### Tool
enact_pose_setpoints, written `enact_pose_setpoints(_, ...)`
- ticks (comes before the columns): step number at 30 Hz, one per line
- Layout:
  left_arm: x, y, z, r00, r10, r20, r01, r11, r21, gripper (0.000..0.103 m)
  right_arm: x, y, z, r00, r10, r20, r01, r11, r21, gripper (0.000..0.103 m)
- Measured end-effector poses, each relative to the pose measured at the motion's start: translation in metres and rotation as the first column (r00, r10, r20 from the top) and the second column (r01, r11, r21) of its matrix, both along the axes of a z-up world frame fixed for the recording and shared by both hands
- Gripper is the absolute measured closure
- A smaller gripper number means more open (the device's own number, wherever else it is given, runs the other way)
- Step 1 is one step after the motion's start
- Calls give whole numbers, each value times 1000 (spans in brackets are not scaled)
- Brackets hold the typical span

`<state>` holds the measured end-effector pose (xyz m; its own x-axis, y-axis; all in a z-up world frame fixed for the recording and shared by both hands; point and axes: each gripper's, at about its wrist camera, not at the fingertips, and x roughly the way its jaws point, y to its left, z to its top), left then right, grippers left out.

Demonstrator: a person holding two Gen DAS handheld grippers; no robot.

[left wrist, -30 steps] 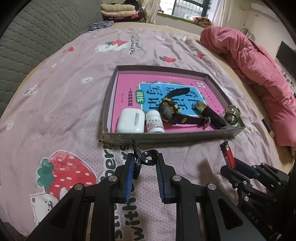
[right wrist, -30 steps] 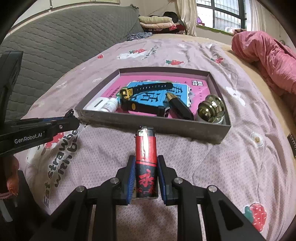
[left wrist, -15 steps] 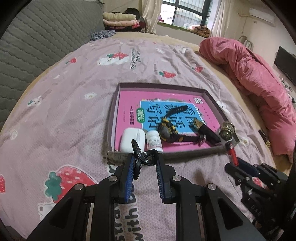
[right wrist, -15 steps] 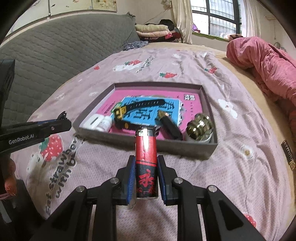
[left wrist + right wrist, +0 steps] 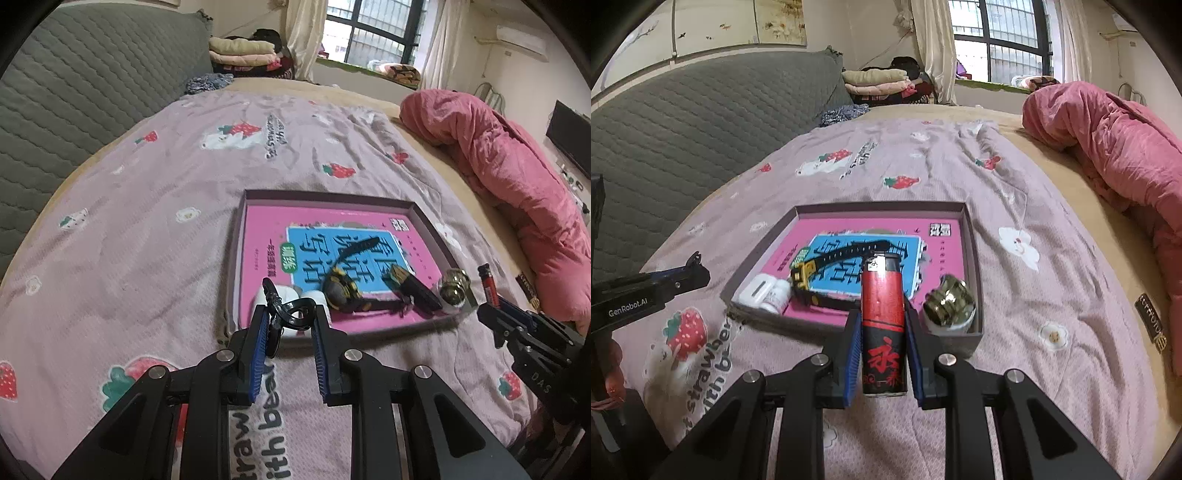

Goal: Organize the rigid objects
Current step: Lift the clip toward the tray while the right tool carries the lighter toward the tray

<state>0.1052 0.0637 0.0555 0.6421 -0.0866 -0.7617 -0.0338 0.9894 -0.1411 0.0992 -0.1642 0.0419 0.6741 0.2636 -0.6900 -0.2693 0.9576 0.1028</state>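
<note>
A shallow grey box point(image 5: 424, 218) point(image 5: 973, 258) lined with a pink and blue book lies on the bed. Inside lie a white earbud case point(image 5: 755, 290), a small white pill bottle point(image 5: 777, 295), a black and yellow watch point(image 5: 341, 288) point(image 5: 827, 262), a black and gold item point(image 5: 413, 288) and a brass knob point(image 5: 454, 288) point(image 5: 949, 302). My left gripper point(image 5: 290, 314) is shut on a black carabiner clip point(image 5: 291, 312), just short of the box's near left corner. My right gripper point(image 5: 882, 328) point(image 5: 496, 312) is shut on a red and black lighter point(image 5: 882, 317) point(image 5: 487, 280), raised before the box's near wall.
The bedsheet point(image 5: 147, 229) is pale purple with strawberry prints. A pink quilt point(image 5: 498, 166) is heaped along the right side. A grey quilted headboard point(image 5: 683, 125) runs along the left, with folded clothes point(image 5: 879, 83) behind. A hand point(image 5: 611, 373) shows at the right wrist view's left edge.
Both grippers have risen and drawn back from the box, so it looks smaller and farther. Each keeps its hold, the left on the clip and the right on the lighter.
</note>
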Motion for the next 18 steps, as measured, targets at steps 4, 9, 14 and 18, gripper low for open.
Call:
enact_pose_setpoints(4, 5, 5, 5, 1000, 10, 14, -10, 1000, -2, 80, 5, 3, 7, 1000, 3, 18, -3, 1000, 6, 80)
enact_pose_setpoints(9, 14, 6, 8, 999, 17, 30, -17, 1000, -4, 80, 14, 10, 12, 999, 11, 32, -11, 1000, 4, 80)
enact_pose_setpoints(14, 26, 8, 6, 999, 12, 38, -12, 1000, -13, 80, 27, 19, 15, 999, 26, 39, -26, 1000, -2, 80)
enact_pose_setpoints(18, 39, 15, -9, 1000, 9, -23, -11, 997, -75, 80, 40, 26, 8, 999, 37, 17, -36, 999, -13, 80)
